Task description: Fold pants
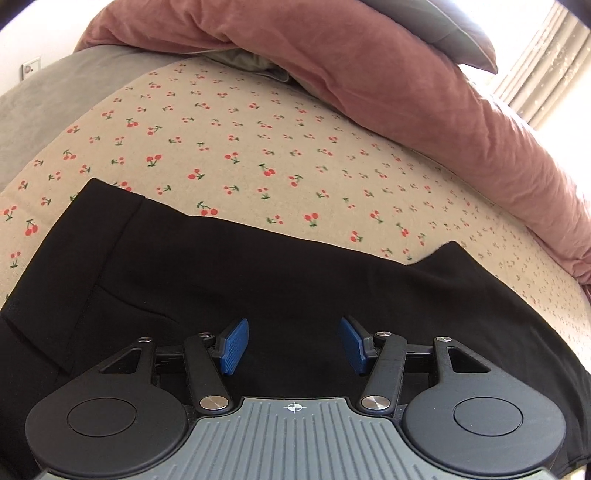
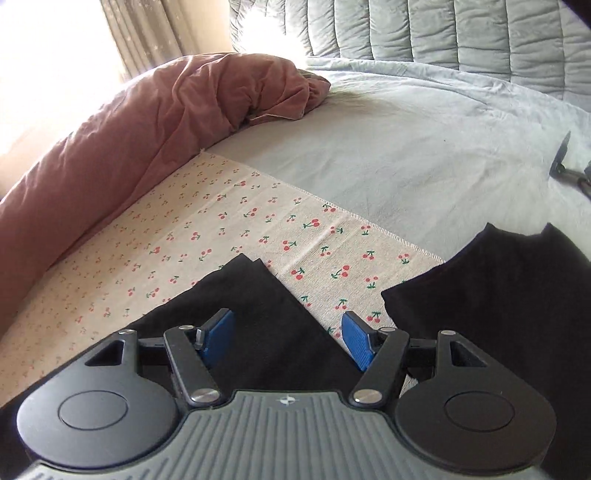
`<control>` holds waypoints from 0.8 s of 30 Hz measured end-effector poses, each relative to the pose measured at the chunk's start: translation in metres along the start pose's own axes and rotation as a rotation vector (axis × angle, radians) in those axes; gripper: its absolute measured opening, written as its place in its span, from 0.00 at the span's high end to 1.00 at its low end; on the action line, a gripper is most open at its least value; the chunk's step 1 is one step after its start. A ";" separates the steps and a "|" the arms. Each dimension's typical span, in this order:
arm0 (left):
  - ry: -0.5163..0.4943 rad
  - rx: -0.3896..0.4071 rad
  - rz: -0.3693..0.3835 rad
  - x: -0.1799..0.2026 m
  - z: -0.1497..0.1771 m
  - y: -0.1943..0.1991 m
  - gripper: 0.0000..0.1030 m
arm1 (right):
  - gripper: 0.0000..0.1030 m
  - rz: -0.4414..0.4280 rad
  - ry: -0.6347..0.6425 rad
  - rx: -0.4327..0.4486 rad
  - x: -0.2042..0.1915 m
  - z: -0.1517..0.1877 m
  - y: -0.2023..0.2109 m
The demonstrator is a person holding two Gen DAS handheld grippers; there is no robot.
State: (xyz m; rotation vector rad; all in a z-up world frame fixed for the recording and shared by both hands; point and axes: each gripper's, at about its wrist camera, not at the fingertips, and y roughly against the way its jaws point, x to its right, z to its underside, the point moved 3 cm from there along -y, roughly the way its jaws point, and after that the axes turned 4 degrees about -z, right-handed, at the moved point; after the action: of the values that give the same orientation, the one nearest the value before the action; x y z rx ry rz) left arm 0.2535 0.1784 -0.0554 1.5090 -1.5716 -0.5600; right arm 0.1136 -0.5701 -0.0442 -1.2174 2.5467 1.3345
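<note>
Black pants (image 1: 258, 280) lie spread flat on a cherry-print cloth (image 1: 236, 147) on the bed. In the left wrist view my left gripper (image 1: 293, 341) hovers over the middle of the dark fabric, its blue pads (image 1: 234, 345) apart and gripping nothing. In the right wrist view two black parts show: a pant leg end (image 2: 266, 317) under my right gripper (image 2: 286, 338) and another black portion (image 2: 517, 306) at the right. The right gripper is open, with nothing between its pads (image 2: 356, 339); a strip of cherry cloth (image 2: 317, 258) separates the two black parts.
A bunched pink duvet (image 1: 424, 110) borders the cloth's far side, also seen in the right wrist view as the pink duvet (image 2: 147, 122). A pale grey sheet (image 2: 406, 147) and quilted headboard (image 2: 443, 29) lie beyond. A small dark object (image 2: 569, 166) rests at the right edge.
</note>
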 end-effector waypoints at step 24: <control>-0.114 -0.137 0.246 0.148 0.073 0.031 0.41 | 0.99 -0.026 -0.301 0.046 0.053 0.045 0.024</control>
State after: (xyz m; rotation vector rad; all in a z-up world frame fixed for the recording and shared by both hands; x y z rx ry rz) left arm 0.1917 0.0245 -0.0289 1.1784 -1.7396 -0.6070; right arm 0.0469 -0.5638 -0.0752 -0.9542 2.3303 1.3304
